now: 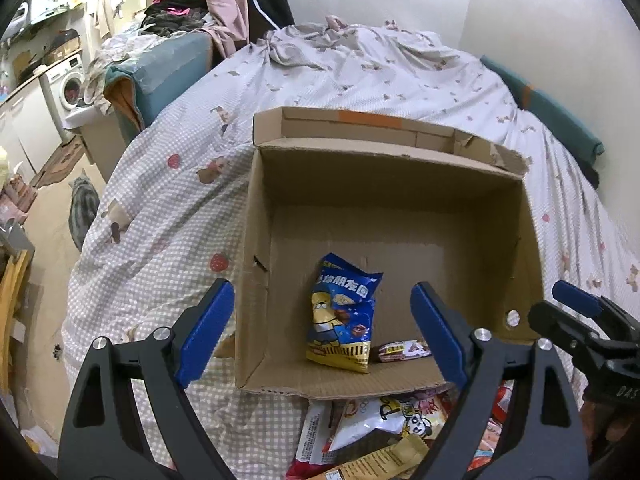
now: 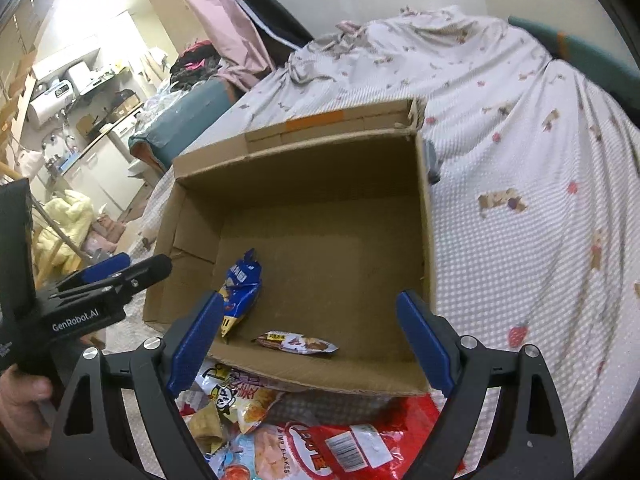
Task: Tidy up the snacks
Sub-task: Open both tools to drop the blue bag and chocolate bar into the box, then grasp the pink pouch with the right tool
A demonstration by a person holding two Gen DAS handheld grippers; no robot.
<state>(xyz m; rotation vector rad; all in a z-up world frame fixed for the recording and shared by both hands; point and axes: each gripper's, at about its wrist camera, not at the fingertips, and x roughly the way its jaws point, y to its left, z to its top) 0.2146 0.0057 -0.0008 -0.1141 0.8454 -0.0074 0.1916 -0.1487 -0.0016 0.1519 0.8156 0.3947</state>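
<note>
Snacks sit inside an open cardboard box (image 1: 400, 184) on a bed (image 1: 160, 208): a blue packet (image 1: 342, 316) beside a small brown bar (image 2: 296, 343). More packets (image 2: 320, 448) lie heaped just before it. Left gripper (image 1: 322, 334) and right gripper (image 2: 310, 336) hover above, jaws spread wide, holding nothing.

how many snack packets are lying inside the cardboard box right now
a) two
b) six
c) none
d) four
a) two: inside the cardboard box lie only the blue bag and, beside it near the front wall, a small brown packet; the other snacks sit in a pile on the bed in front of the box.
</note>
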